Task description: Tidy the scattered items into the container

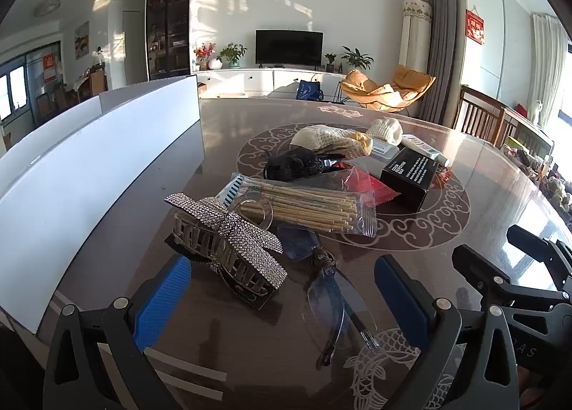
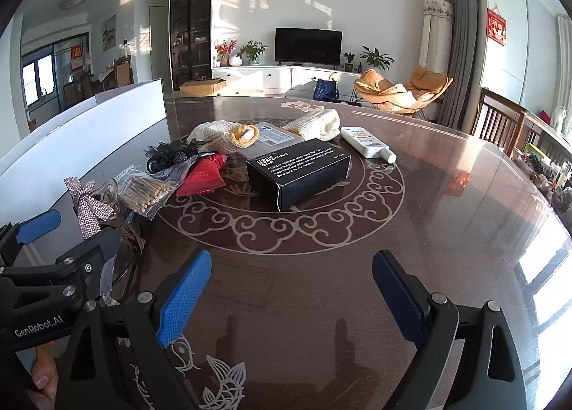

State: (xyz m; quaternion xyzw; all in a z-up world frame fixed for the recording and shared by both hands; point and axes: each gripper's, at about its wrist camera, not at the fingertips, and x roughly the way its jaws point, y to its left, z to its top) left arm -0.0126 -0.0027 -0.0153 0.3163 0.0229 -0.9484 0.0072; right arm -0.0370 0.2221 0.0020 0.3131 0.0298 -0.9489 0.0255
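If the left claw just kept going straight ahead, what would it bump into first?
Most likely the rhinestone bow hair clip, which lies on the dark patterned table just ahead of the open left claw, with the clear glasses beside it. Depth is hard to judge through this lens.

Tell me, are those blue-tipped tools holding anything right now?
No. The left gripper is open, the rhinestone hair clip lying on the table between its fingers. The right gripper is open over bare table.
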